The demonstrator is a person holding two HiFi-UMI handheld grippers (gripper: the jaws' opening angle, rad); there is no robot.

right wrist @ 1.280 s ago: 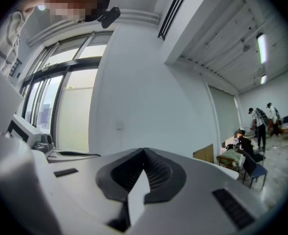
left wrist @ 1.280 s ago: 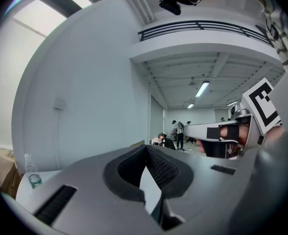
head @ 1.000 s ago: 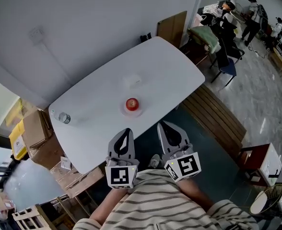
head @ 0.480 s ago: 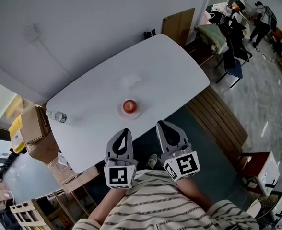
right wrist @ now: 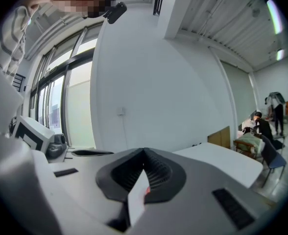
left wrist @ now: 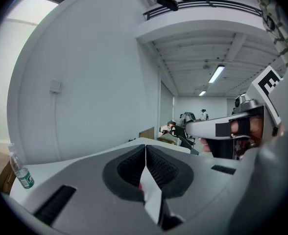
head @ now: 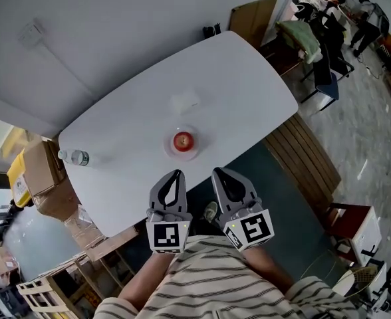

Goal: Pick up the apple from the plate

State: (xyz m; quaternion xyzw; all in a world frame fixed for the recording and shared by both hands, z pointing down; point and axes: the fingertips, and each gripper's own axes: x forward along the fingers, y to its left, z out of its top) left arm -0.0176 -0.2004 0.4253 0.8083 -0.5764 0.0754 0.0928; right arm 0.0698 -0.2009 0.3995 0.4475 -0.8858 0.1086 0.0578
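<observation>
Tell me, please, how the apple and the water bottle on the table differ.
The apple is red and round; the water bottle is clear and tall, green-labelled. The apple sits on a plate; the water bottle stands directly on the white table. Both share that table.

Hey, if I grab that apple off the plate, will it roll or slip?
The apple looks round, so a nudge would probably roll it, though the plate may catch it. It is whole, so likely stiff under a grip. Its glossy skin might slip.
</observation>
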